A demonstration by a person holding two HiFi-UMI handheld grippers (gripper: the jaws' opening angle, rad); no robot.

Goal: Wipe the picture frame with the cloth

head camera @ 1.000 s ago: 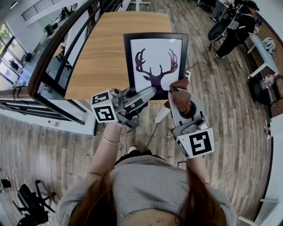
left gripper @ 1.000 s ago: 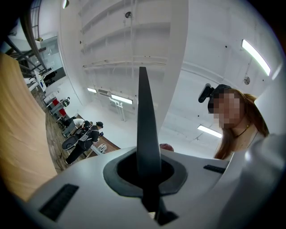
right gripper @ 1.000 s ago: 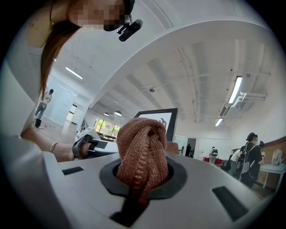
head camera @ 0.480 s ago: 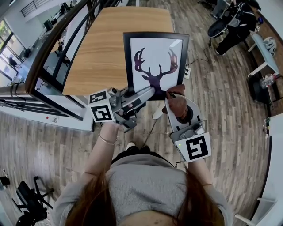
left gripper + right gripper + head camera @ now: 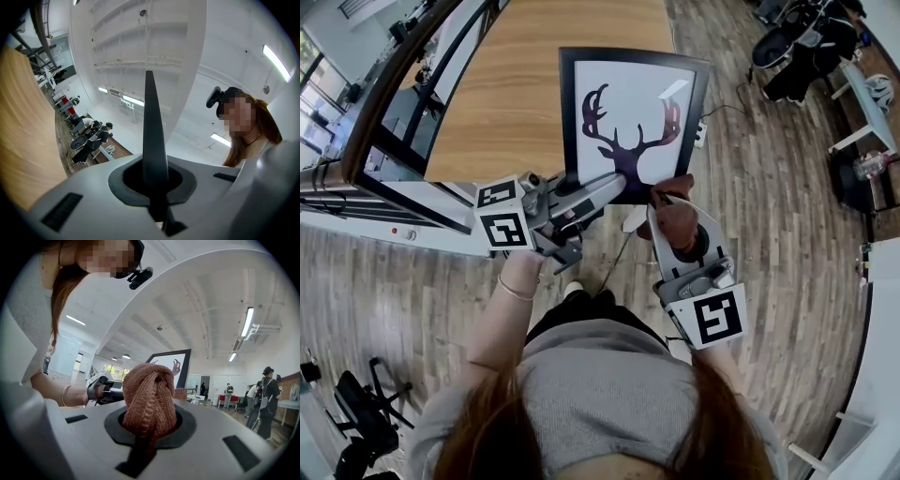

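Observation:
A black picture frame [image 5: 570, 122] with an antler print is held upright over the near end of a wooden table [image 5: 506, 94]. My left gripper [image 5: 614, 186] is shut on the frame's bottom edge. In the left gripper view that frame [image 5: 151, 131] runs edge-on as a dark strip between the jaws of the left gripper [image 5: 155, 185]. My right gripper [image 5: 673, 202] is shut on a bunched brown cloth [image 5: 677, 217], which sits at the frame's lower right corner. In the right gripper view the cloth [image 5: 152, 399] fills the jaws of the right gripper [image 5: 149, 430], with the frame [image 5: 171, 365] just beyond it.
A glass partition with a dark rail [image 5: 389, 131] runs along the table's left side. A power strip and cable [image 5: 701, 136] lie on the wood floor to the right of the table. Chairs and bags [image 5: 802, 42] stand at the far right, and a dark chair [image 5: 356, 412] at the near left.
The frame has tilted slightly and sits a little higher in the head view. Both grippers keep their grips, and the cloth stays at the frame's lower right corner.

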